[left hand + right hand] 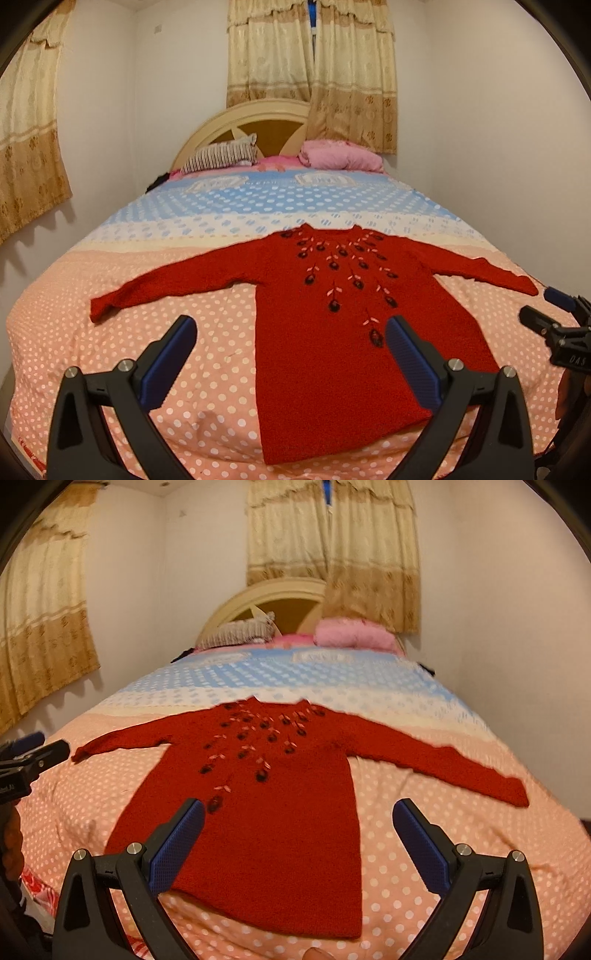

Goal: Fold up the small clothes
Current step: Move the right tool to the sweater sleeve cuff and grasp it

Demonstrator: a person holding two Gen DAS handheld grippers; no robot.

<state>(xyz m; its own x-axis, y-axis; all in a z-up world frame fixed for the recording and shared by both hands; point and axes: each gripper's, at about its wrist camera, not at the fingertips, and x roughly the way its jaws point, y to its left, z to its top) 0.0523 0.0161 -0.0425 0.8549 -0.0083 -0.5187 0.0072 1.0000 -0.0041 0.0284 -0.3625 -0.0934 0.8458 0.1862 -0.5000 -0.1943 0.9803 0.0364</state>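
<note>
The red sweater [325, 332] is lying flat on the bed [166, 369], sleeves spread to both sides, collar toward the headboard [236, 118]. You are holding the left gripper [291, 332] above the sweater's hem, fingers [170, 365] wide apart and gripping nothing. The right gripper [299, 816] is hovering over the same hem, also wide open and empty.

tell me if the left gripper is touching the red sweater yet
Apart. In the left wrist view the left gripper hangs open above the red sweater, which lies flat and undisturbed on the bed, nothing pinched.
</note>
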